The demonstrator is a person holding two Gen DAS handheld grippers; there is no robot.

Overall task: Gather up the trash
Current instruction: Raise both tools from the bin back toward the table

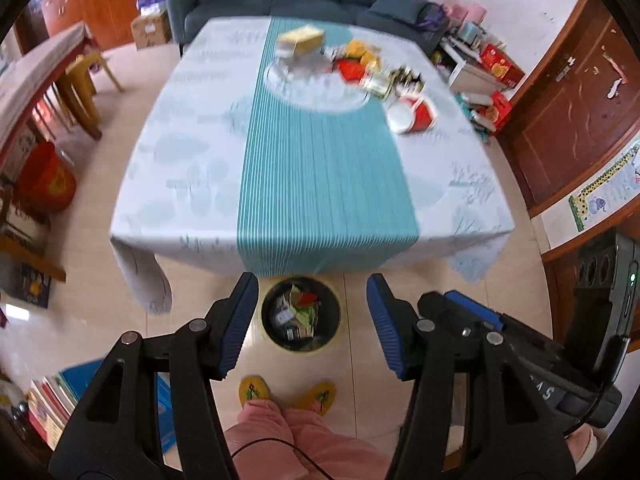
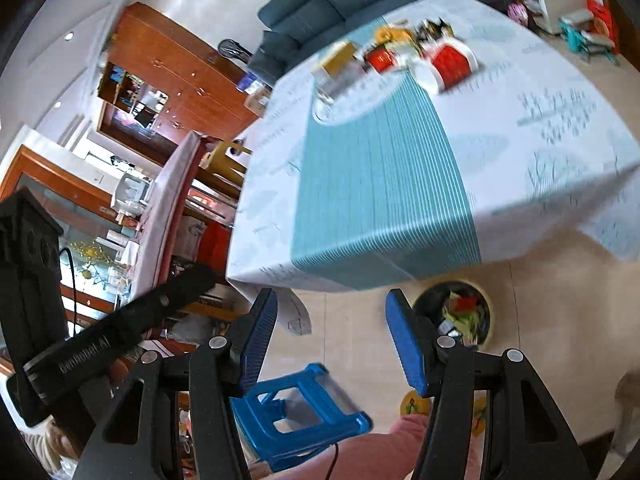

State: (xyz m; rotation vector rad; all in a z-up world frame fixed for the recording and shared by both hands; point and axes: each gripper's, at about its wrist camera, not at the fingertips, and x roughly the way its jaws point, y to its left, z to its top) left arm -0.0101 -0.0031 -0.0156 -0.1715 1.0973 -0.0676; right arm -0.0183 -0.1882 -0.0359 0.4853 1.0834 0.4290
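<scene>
Left gripper (image 1: 312, 322): black frame, ribbed blue pads, jaws spread wide, nothing between them; held above the floor at the table's near edge.
Right gripper (image 2: 332, 340): same build, jaws spread, empty.
Trash bin (image 1: 300, 314): round, dark inside, pale yellow rim, on the tiled floor just below the table edge; holds crumpled wrappers.
Table (image 1: 192, 184): pale printed cloth with a teal striped centre band.
Trash pile (image 1: 360, 64): blurred boxes and wrappers at the far end, beside a red paper bowl (image 1: 412, 114) lying tilted.
Blue plastic stool (image 2: 296, 412): square, hollow-topped, on the floor.
</scene>
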